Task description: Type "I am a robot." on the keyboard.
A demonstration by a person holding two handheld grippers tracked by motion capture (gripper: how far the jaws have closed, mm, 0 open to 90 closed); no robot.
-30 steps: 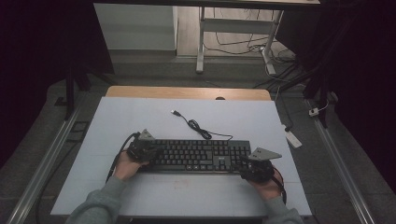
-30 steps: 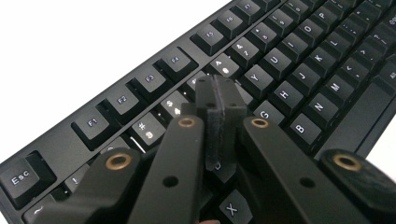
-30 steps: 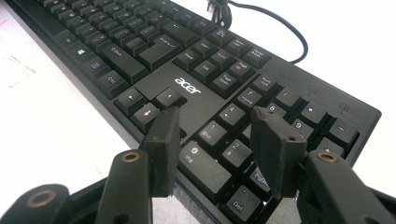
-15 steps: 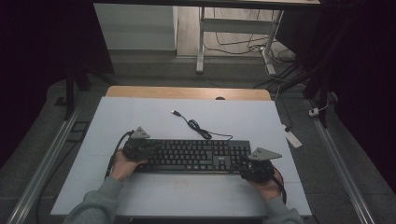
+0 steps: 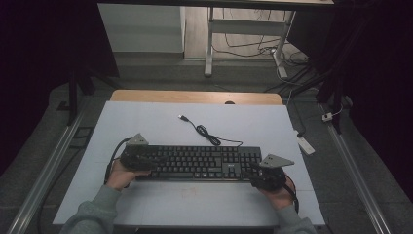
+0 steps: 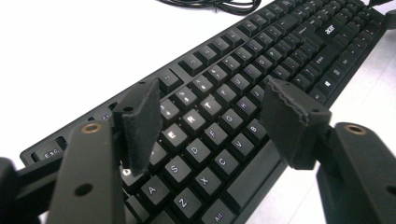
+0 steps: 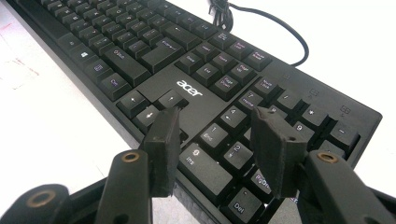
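A black Acer keyboard [image 5: 195, 162] lies flat on the white tabletop, seen close up in the left gripper view [image 6: 243, 70] and the right gripper view [image 7: 154, 51]. Its black cable [image 5: 204, 131] curls away toward the far side and ends in a loose USB plug [image 5: 182, 117]. My left gripper [image 5: 139, 158] hovers over the letter keys at the keyboard's left end. Its jaws [image 6: 212, 100] have just been opening and nothing is between them. My right gripper [image 5: 263, 175] stands open above the number pad [image 7: 217, 116], pads apart and off the keys.
The white mat [image 5: 146, 122] covers a wooden table whose bare far edge [image 5: 195, 96] shows. A white power strip [image 5: 306, 144] lies on the floor at the right. Metal rails [image 5: 48, 161] run along both sides. Desk legs and cables stand beyond the table.
My left gripper has shifted slightly to the left and lifted a little over the keyboard's left end. The right gripper and the keyboard have stayed put.
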